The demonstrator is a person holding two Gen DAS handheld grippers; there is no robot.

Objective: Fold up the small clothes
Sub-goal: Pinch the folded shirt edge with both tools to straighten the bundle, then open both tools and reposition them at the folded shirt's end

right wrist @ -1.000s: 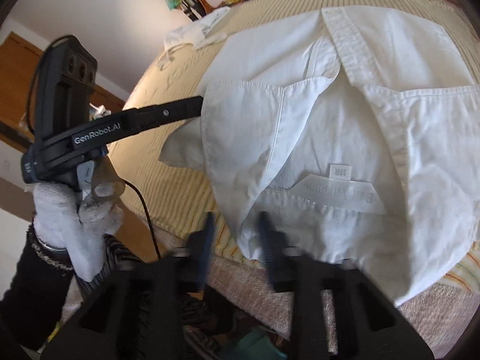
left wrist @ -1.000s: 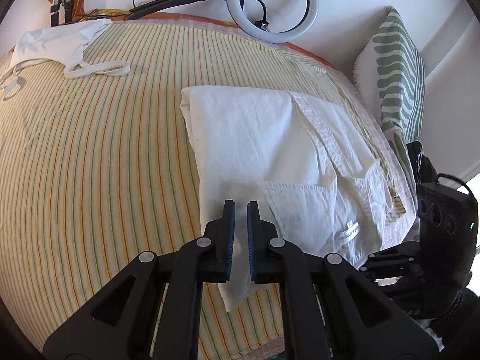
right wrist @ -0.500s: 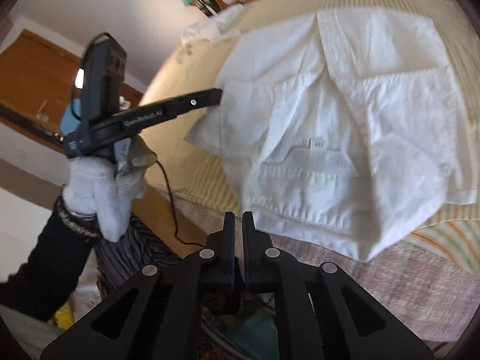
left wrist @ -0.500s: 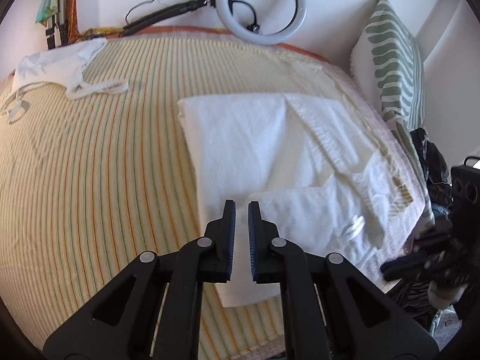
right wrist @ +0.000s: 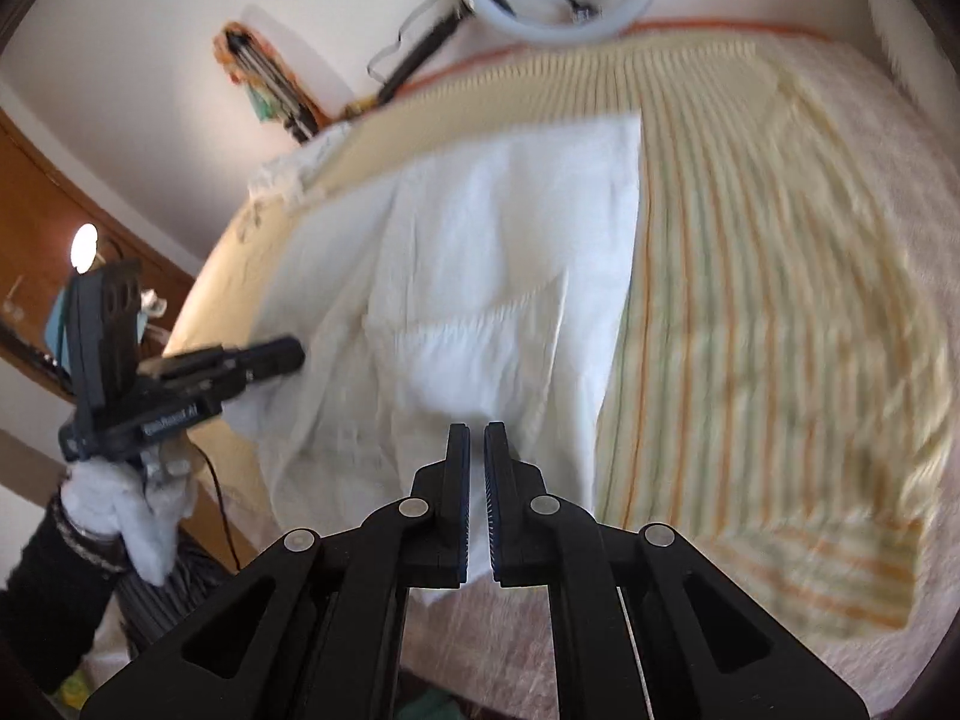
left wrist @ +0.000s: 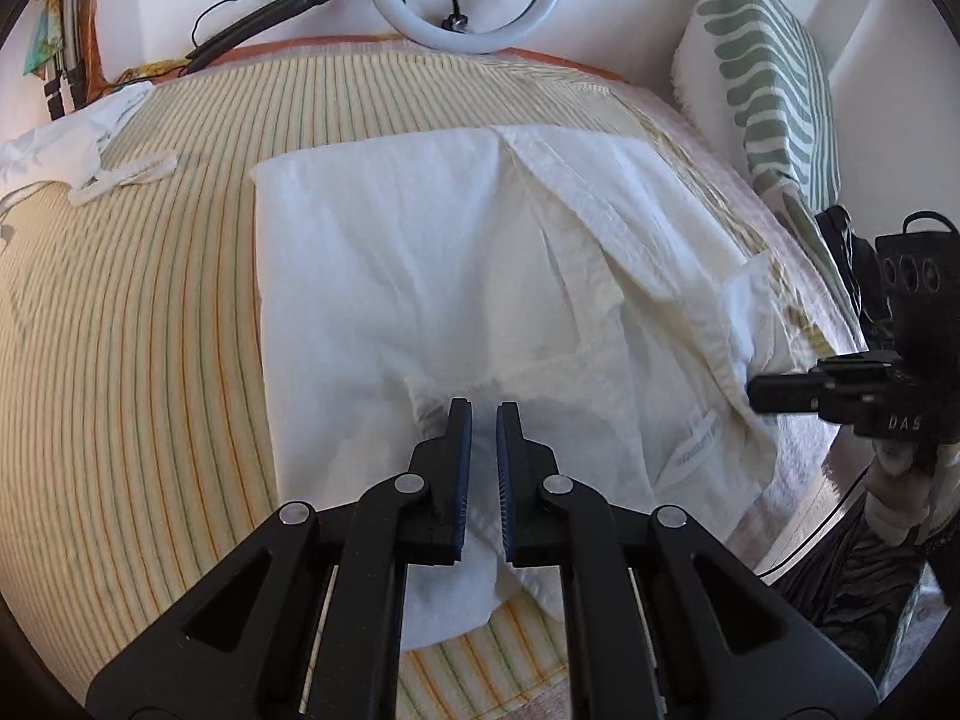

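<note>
Left wrist view looks down on a white shirt (left wrist: 432,276) lying partly folded on a bed (left wrist: 132,360) covered with a yellow striped sheet. The left gripper (left wrist: 483,414) hangs over the near part of the shirt, its jaws drawn nearly together with only a thin slit between them and no cloth pinched in it. The shirt's button band runs on a slant across its far right part, and a white label shows near its right hem. Right of the shirt, at the bed's edge, the right gripper (left wrist: 757,393) reaches in side-on with its tip at the shirt's border; whether it touches the cloth cannot be told. Beyond the shirt, a ring light (left wrist: 462,36) leans at the wall, a green-patterned pillow (left wrist: 774,60) stands to the shirt's far right, and another white garment (left wrist: 78,138) lies crumpled far to its left.

Right wrist view, somewhat blurred, shows the right gripper (right wrist: 476,435) above the shirt's (right wrist: 480,276) near edge, jaws likewise almost together and empty. Left of the shirt, a gloved hand (right wrist: 129,504) holds the left gripper (right wrist: 294,354), its tip at the shirt's left border.
</note>
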